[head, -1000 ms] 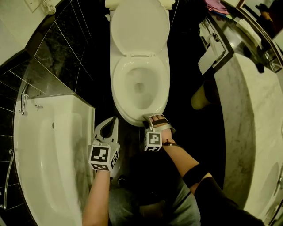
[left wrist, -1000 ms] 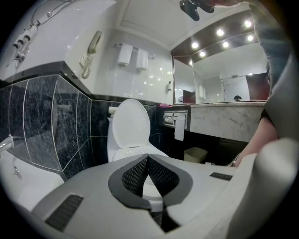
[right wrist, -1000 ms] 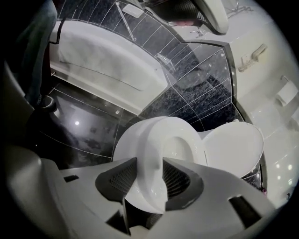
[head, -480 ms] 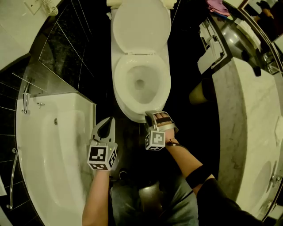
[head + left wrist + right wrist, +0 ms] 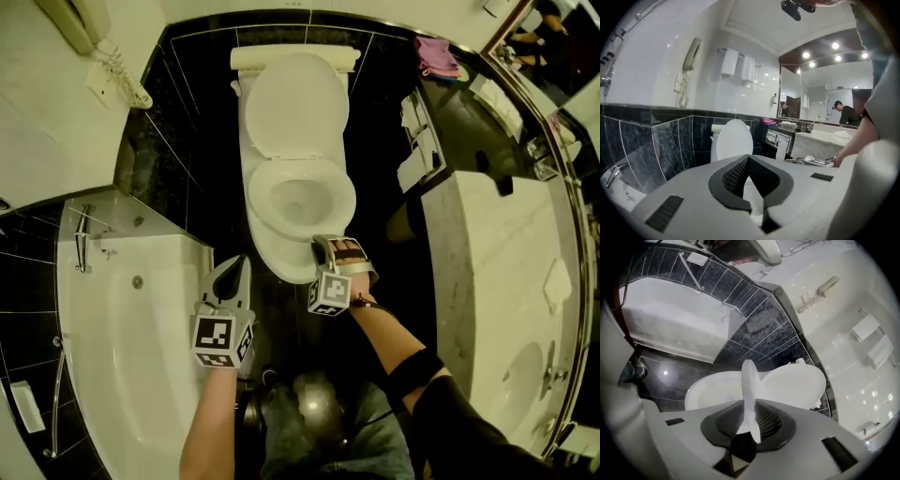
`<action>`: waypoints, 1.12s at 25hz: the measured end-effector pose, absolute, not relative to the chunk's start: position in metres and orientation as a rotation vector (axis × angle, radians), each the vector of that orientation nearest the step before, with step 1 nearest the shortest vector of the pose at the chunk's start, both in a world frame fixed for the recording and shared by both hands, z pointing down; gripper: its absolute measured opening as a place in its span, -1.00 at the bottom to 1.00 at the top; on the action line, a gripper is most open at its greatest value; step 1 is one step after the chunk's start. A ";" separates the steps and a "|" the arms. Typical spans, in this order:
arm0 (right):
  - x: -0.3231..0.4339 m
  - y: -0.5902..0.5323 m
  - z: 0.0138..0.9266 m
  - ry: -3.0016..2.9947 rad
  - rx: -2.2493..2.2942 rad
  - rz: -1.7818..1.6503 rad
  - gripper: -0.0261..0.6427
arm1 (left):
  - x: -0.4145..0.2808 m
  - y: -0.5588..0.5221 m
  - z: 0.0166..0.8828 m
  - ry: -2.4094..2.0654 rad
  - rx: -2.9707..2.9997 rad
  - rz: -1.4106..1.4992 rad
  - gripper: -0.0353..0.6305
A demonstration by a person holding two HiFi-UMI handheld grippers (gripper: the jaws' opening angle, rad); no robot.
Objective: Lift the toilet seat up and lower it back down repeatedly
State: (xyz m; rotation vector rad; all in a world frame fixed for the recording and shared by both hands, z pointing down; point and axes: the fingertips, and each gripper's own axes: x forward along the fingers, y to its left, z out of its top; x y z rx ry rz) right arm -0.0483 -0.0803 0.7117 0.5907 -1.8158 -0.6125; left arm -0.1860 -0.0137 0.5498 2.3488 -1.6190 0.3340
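Toilet seat (image 5: 749, 390) white against glossy black floor (image 5: 375, 187), bathtub (image 5: 122, 375) beside

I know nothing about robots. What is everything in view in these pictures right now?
toilet: one, white, centre, against the dark tiled wall
toilet lid: one, white, raised against the tank
toilet seat: one, white, front edge between the right gripper's jaws
bathtub: one, white, left of the toilet
wall phone: one, cream, upper left wall
towels: two, white, hanging on the wall
vanity counter: one, pale marble, right side
pink item: one, pink, far end of the vanity
left gripper: one, grey, beside the tub, jaws together and empty
right gripper: one, grey, at the toilet's front; its jaws have just been closing and now clamp the seat's edge
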 end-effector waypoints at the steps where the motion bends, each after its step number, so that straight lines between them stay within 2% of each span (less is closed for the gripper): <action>1: -0.049 -0.091 0.698 -1.810 0.611 -0.605 -0.64 | -0.188 -0.022 0.536 -1.619 2.364 0.331 -0.93; 12: -0.063 -0.213 0.585 -1.885 0.775 -0.504 -0.67 | -0.184 -0.104 0.429 -1.619 2.458 0.514 -0.93; 28: -0.082 -0.413 0.523 -2.002 0.838 -0.480 -0.72 | -0.159 -0.255 0.414 -1.712 2.352 0.534 -0.93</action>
